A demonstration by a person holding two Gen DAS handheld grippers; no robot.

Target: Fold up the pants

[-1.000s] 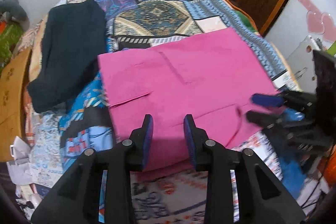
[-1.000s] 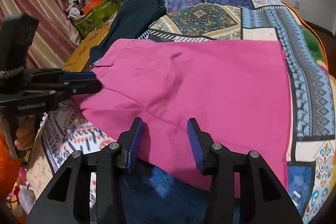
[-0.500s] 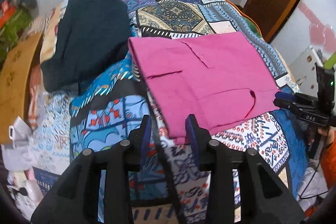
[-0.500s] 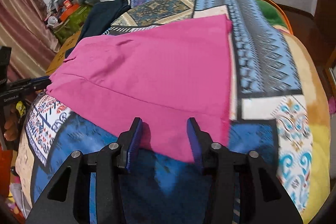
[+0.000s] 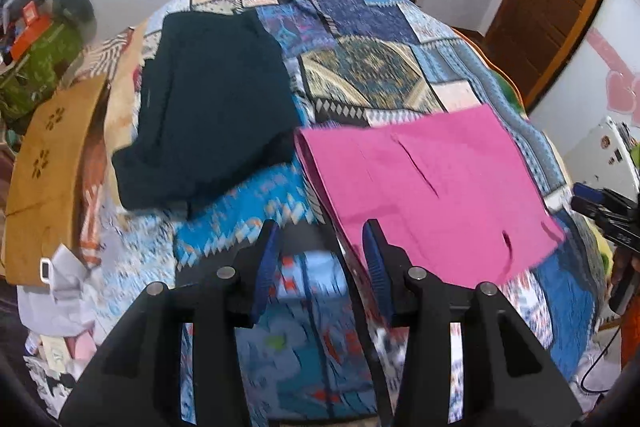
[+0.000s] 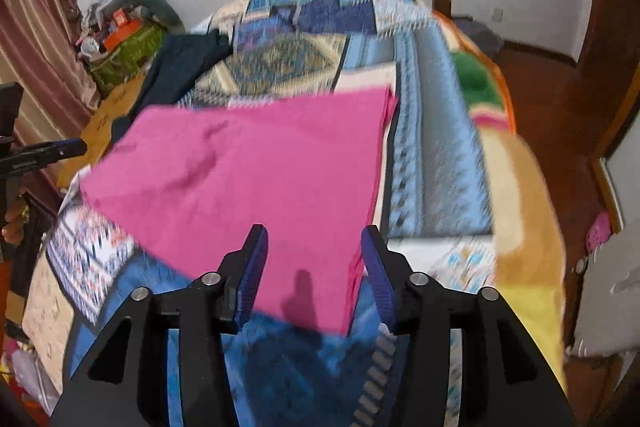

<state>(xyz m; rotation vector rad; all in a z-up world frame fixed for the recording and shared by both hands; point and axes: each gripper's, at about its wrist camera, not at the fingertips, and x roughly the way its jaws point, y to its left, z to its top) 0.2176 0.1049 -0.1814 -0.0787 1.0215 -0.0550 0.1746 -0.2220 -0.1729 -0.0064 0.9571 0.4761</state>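
green bundle (right wrist only), pink pants

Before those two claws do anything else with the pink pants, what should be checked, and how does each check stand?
1. Pink pants lie folded flat on the patterned bedspread: ok.
2. Left gripper free of cloth: ok; jaws opening, nothing between them.
3. Right gripper free of cloth: ok; jaws opening, the pants' near corner shows between them but unpinched.
4. Folded edges line up: cannot tell, the right wrist view is blurred.
5. Dark garment clear of the pants: cannot tell, their edges meet in the left wrist view.
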